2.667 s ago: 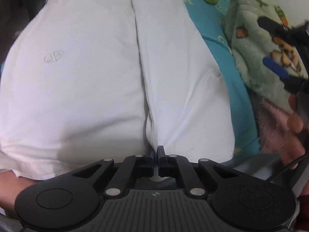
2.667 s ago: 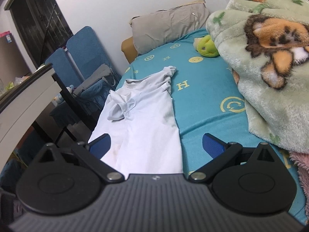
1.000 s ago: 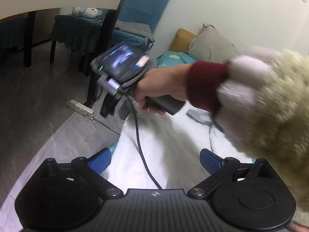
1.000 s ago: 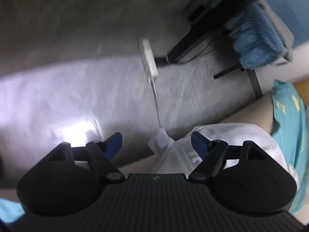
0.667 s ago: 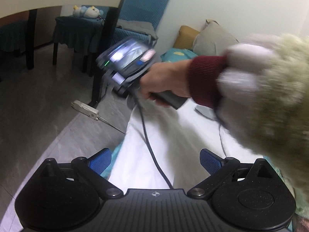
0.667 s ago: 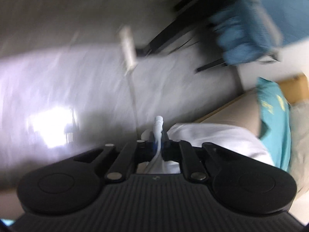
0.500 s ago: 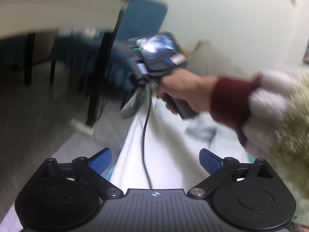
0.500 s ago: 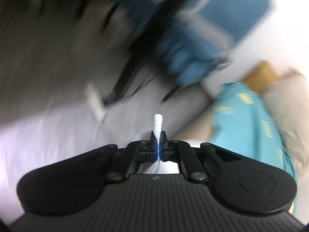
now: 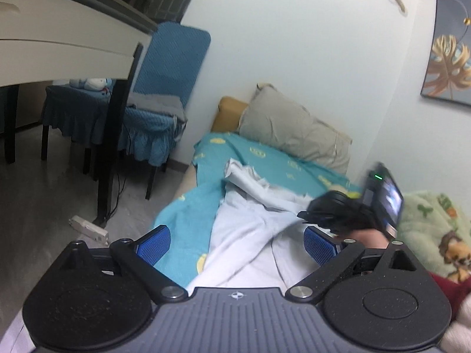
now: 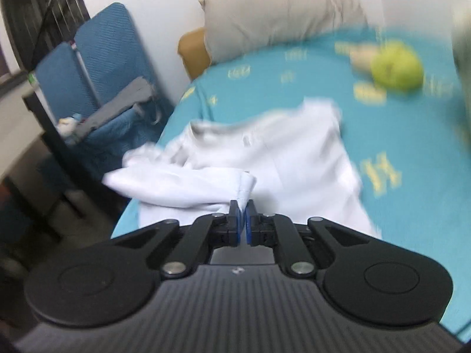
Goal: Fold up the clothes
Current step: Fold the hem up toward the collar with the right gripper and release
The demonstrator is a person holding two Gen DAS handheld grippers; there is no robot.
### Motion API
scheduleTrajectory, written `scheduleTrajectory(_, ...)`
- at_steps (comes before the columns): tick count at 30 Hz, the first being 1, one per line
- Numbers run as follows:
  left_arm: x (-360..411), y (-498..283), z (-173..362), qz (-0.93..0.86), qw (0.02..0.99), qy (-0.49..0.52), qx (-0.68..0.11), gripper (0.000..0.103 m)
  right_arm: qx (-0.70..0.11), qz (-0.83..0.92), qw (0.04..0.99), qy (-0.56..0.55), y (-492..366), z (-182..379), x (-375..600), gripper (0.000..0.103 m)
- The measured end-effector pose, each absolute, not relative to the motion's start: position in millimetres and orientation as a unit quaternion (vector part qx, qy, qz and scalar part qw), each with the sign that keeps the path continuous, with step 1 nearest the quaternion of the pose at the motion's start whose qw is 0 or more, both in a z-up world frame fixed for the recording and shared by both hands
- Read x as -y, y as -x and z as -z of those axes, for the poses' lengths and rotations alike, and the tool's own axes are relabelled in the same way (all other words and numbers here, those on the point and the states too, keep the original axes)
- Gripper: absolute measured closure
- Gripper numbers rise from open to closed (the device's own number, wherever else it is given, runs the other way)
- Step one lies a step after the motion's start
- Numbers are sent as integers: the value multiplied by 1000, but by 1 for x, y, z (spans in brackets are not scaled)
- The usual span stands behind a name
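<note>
Left gripper (image 9: 237,239) hangs wide open and empty above the white shirt (image 9: 250,235), which lies on the teal bedsheet (image 9: 188,232). Seen from the right wrist, the right gripper (image 10: 243,225) has pinched shut on a shirt (image 10: 265,158) edge.

A home bedroom. A bed (image 9: 206,235) with a teal printed sheet runs toward the far wall, a grey pillow (image 9: 291,132) at its head and a green fleece blanket (image 9: 435,226) on the right. Left of it stand a blue padded chair (image 9: 164,88) and a white table (image 9: 59,47) on a grey floor. A framed leaf picture (image 9: 450,53) hangs on the right wall.
</note>
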State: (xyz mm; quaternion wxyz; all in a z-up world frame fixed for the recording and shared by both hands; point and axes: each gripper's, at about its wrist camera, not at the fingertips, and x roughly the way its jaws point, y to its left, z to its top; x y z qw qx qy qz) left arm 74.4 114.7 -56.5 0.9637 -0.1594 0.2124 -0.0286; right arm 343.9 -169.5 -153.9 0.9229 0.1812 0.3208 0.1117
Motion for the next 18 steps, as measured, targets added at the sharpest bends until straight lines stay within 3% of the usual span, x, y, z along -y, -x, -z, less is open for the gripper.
scheduleTrajectory(2, -108, -78, 58, 28, 963, 154, -221, 5, -319, -149, 920, -171, -334, 156, 177, 89)
scheduleTrajectory(3, -105, -79, 58, 28, 962, 151, -224, 5, -317, -167, 919, -164, -329, 155, 180, 78)
scheduleTrajectory(5, -100, -80, 60, 28, 963, 143, -227, 5, -304, -196, 918, -163, -325, 152, 181, 10)
scheduleTrajectory(6, -98, -80, 61, 27, 963, 139, -228, 5, -291, -207, 919, -167, -326, 149, 179, 6)
scheduleTrajectory(11, -89, -84, 69, 27, 961, 134, -241, 4, -249, -234, 928, -149, -347, 125, 158, 8)
scheduleTrajectory(15, -90, -99, 81, 30, 955, 140, -260, 4, -268, -269, 924, -49, -393, 110, 119, 9)
scheduleTrajectory(16, -89, -102, 85, 29, 953, 140, -267, 4, -285, -273, 919, -18, -405, 109, 107, 13)
scheduleTrajectory(17, -89, -105, 88, 28, 951, 141, -274, 4, -302, -271, 914, 15, -417, 111, 95, 26)
scheduleTrajectory(18, -90, -107, 92, 27, 949, 144, -278, 4, -316, -263, 911, 42, -428, 115, 86, 31)
